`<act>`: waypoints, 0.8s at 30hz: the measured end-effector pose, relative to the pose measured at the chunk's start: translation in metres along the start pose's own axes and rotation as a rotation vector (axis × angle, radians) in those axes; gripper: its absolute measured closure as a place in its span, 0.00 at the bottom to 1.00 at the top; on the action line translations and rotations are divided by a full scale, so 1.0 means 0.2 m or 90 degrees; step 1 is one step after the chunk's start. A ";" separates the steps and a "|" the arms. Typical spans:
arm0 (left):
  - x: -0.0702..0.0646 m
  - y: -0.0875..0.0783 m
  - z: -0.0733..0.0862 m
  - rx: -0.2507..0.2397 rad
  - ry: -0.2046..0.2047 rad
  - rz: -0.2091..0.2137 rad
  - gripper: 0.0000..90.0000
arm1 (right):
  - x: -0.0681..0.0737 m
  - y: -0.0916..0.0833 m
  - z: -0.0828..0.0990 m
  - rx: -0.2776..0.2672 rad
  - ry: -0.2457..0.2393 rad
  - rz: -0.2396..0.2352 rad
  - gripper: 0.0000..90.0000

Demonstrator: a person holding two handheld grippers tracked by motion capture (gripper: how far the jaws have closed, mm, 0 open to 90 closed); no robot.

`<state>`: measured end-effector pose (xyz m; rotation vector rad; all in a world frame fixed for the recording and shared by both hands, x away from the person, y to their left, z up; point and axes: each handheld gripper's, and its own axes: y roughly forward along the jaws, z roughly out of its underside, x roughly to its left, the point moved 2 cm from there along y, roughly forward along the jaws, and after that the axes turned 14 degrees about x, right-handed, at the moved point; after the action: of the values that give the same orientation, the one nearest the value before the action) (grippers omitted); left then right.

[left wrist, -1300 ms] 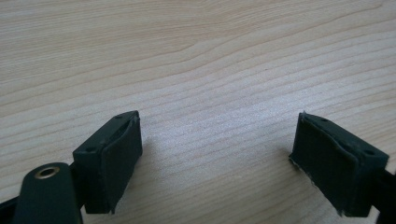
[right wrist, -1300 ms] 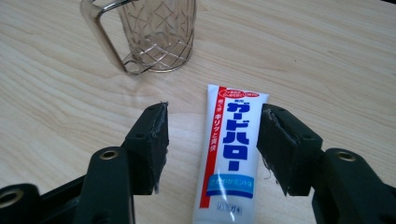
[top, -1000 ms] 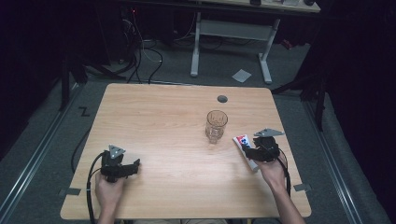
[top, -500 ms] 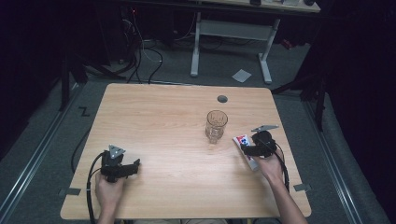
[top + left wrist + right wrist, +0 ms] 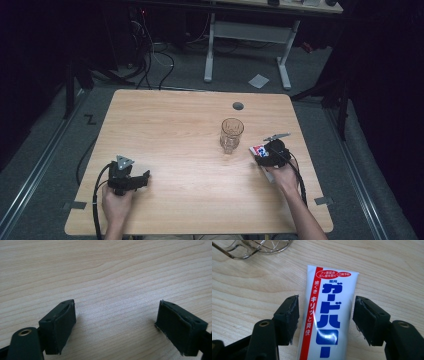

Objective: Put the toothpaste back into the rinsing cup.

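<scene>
At the frame's lower right, the right gripper (image 5: pixel 325 317) straddles a toothpaste tube (image 5: pixel 329 312) lying flat on the counter (image 5: pixel 175 130) beside a glass (image 5: pixel 231 135), jaws spread, nothing pinched yet. The left gripper (image 5: pixel 117 325) rests spread over bare wood.

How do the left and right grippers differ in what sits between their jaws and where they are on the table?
The left gripper has bare wood between its open jaws; the right gripper straddles a toothpaste tube, jaws beside it and not clearly touching. The left sits near the table's front-left corner, far from the glass cup; the right sits just beside that cup. Both are hand-held and open.
</scene>
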<state>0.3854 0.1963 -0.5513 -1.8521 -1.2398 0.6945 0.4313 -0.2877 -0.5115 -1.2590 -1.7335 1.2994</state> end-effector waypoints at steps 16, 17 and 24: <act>0.00 0.00 0.00 0.000 0.000 -0.001 0.18 | -0.01 0.05 -0.01 0.032 0.018 -0.005 0.43; 0.00 0.00 0.00 0.001 0.000 0.000 0.18 | -0.01 0.05 -0.01 0.034 0.019 -0.008 0.43; 0.00 0.00 0.00 0.000 0.000 0.000 0.18 | -0.02 0.07 -0.01 0.047 0.025 -0.021 0.44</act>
<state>0.3855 0.1963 -0.5513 -1.8511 -1.2399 0.6944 0.4388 -0.2895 -0.5230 -1.2015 -1.6569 1.2989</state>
